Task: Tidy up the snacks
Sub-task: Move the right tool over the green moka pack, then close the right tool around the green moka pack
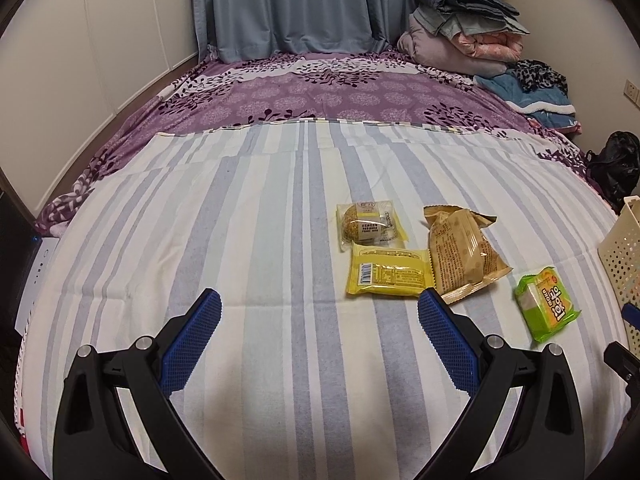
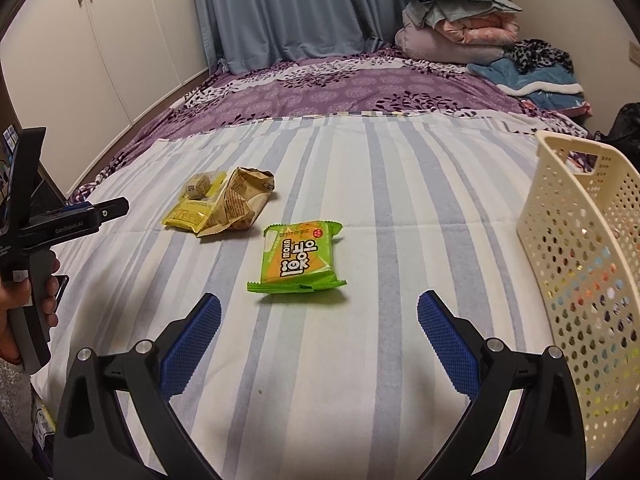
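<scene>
Left hand-held gripper (image 1: pixel 319 322) wide apart, nothing between its blue pads (image 1: pixel 198 334), hovering over the striped sheet (image 1: pixel 240 208) on the bed. Right hand-held gripper (image 2: pixel 319 322) also spread wide, nothing held, low over the same sheet.

Four snacks lie on the sheet. Green packet (image 2: pixel 301 258) sits alone, just beyond the right gripper's fingertips, centre of the right wrist view; in the left wrist view it is near right (image 1: pixel 546 308). Further left, a cluster of three: yellow packet (image 1: pixel 387 274) nearest, clear-wrapped round cake (image 1: pixel 370 224) just behind it, tan crinkled bag (image 1: pixel 464 254) on the right, edge touching the yellow one. Same cluster in the right wrist view: tan bag (image 2: pixel 236 204), yellow packet (image 2: pixel 188 214).

Cream perforated basket (image 2: pixel 592 264) stands at the right edge of the sheet, well apart from the cluster, coloured contents dimly visible through its holes. Folded blankets (image 1: pixel 464 24) piled far right by the curtain (image 1: pixel 288 4).
</scene>
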